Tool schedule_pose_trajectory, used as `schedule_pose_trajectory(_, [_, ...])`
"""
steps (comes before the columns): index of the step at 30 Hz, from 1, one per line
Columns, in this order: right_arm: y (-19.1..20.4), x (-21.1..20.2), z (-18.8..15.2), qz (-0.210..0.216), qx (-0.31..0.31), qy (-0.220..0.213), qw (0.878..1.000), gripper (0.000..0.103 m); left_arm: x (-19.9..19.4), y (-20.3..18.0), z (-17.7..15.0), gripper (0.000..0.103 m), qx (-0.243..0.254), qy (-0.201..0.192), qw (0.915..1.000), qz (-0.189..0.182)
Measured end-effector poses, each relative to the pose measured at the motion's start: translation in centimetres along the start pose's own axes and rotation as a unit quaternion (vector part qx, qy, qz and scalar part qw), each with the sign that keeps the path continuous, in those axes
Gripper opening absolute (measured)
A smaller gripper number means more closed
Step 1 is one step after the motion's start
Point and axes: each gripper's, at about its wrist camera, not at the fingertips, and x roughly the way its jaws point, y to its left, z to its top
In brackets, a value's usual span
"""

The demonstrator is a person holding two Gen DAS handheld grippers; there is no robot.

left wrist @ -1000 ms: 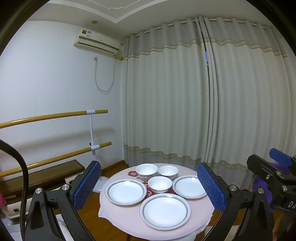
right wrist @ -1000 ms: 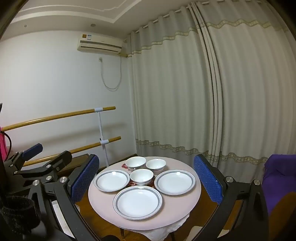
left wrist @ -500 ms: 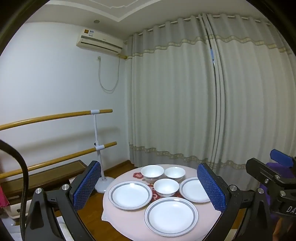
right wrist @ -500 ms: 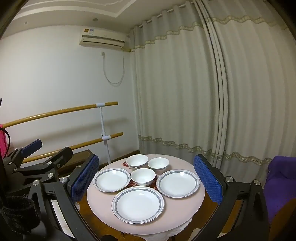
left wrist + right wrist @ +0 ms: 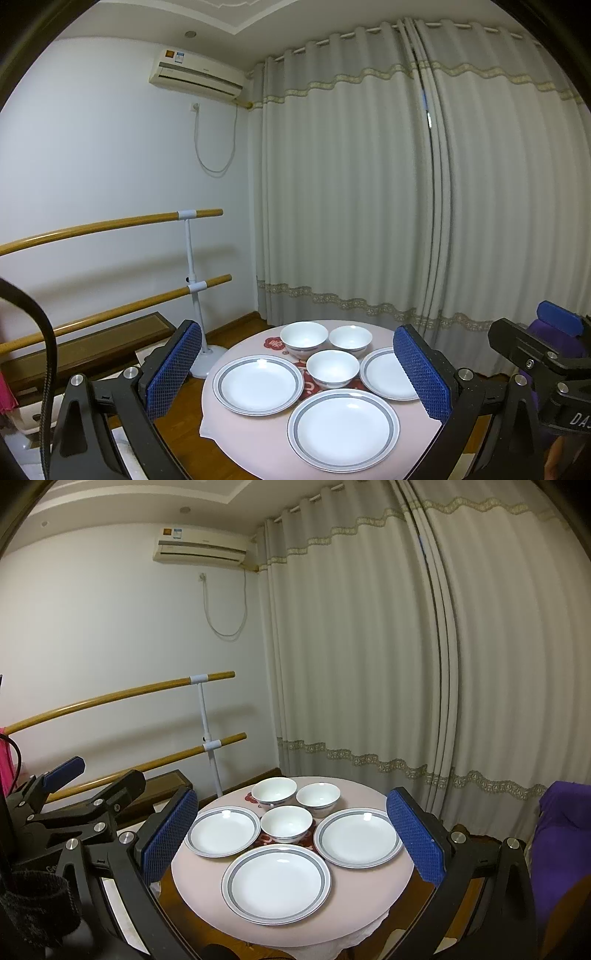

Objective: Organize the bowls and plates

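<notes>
Plates (image 5: 276, 881) and bowls (image 5: 286, 824) lay unstacked on the round table (image 5: 369, 897). Both grippers, left (image 5: 297, 373) and right (image 5: 291, 840), hung short of it with jaws spread, empty. Glazed rims could slip from a shallow pinch and chip.

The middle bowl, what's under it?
Under the middle bowl lies a red pattern on the pink tablecloth. Most of the pattern is covered by bowls and plates.
</notes>
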Motion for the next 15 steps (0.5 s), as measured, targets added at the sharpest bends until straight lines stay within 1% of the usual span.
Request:
schedule_pose_trajectory(2, [0.1,0.2,-0.2,0.001,0.000,0.001,1.000,0.103,0.1,0.1,0.3,0.102,0.001,0.000,1.0000,-0.001])
schedule_pose_trajectory(4, [0.2,0.2,-0.4,0.001,0.001,0.002,1.000,0.103,-0.1,0.0,-0.8,0.102,0.002,-0.002,1.0000,-0.001])
schedule_pose_trajectory(9, [0.4,0.5,-0.7,-0.001,0.000,0.007,1.000,0.103,-0.7,-0.6,-2.3,0.102,0.005,-0.002,1.0000,-0.003])
schedule_pose_trajectory(15, [0.2,0.6,-0.8,-0.003,0.003,0.010,1.000,0.103,-0.8,-0.6,-2.3,0.102,0.007,0.001,1.0000,-0.006])
